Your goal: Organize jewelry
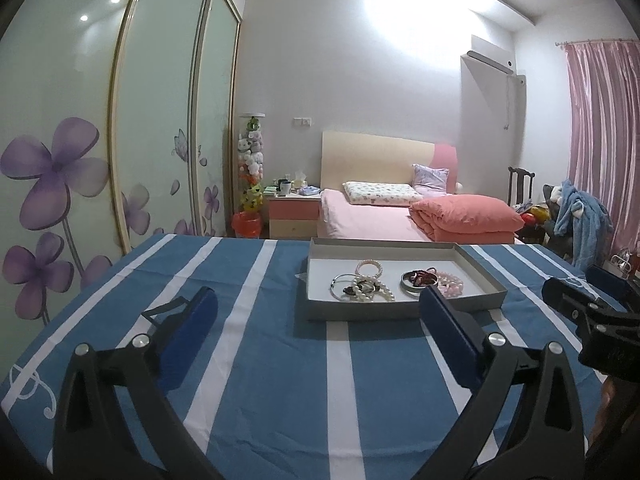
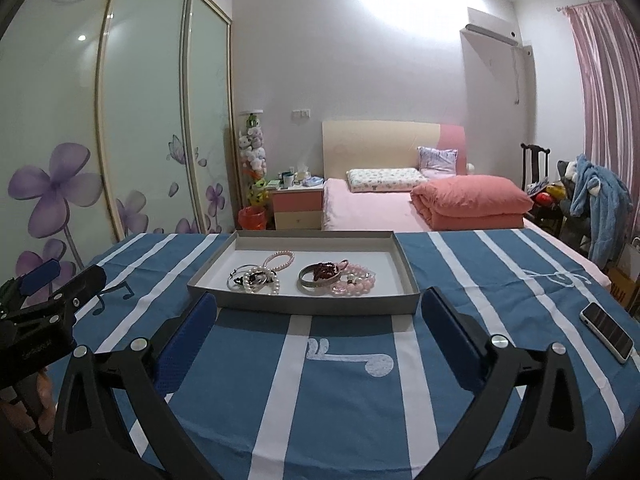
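Note:
A shallow grey tray lies on the blue striped cloth. It holds a pearl bracelet, a pearl strand, a thin silver bangle, a wide metal bangle with a dark red piece on it, and pink bead bracelets. My left gripper is open, just short of the tray's near wall, with nothing between its fingers. My right gripper is open and empty too, facing that same wall.
A phone lies on the cloth at the right. Each view shows the other gripper at its edge: the right gripper and the left gripper. Beyond the table are a pink bed, a wardrobe and a chair with clothes.

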A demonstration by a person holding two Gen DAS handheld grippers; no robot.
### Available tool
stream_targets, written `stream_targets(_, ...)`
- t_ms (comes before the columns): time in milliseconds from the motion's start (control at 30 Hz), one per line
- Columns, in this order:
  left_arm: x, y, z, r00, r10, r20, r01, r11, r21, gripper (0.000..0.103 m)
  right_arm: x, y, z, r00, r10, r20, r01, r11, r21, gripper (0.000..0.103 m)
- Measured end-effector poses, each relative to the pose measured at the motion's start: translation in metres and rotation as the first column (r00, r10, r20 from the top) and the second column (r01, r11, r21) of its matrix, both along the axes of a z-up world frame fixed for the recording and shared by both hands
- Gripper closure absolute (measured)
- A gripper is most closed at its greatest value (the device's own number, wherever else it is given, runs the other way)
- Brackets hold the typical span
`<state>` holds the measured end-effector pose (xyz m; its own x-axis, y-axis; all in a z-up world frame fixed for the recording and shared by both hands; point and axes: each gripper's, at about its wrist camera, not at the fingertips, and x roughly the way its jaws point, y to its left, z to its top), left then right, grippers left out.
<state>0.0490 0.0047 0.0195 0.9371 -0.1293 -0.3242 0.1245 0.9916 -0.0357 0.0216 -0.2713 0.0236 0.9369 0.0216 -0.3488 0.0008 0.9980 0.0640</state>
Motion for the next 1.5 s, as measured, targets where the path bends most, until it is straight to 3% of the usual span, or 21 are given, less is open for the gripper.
stream_targets(1500,-0.008,0.000,-0.007,1.000,0.006,0.008,-0.006,1.000,0.001,0.004,-0.015,-0.004,-0.007,0.999,-0.029,0.033,0.029,1.000,0.009,0.002)
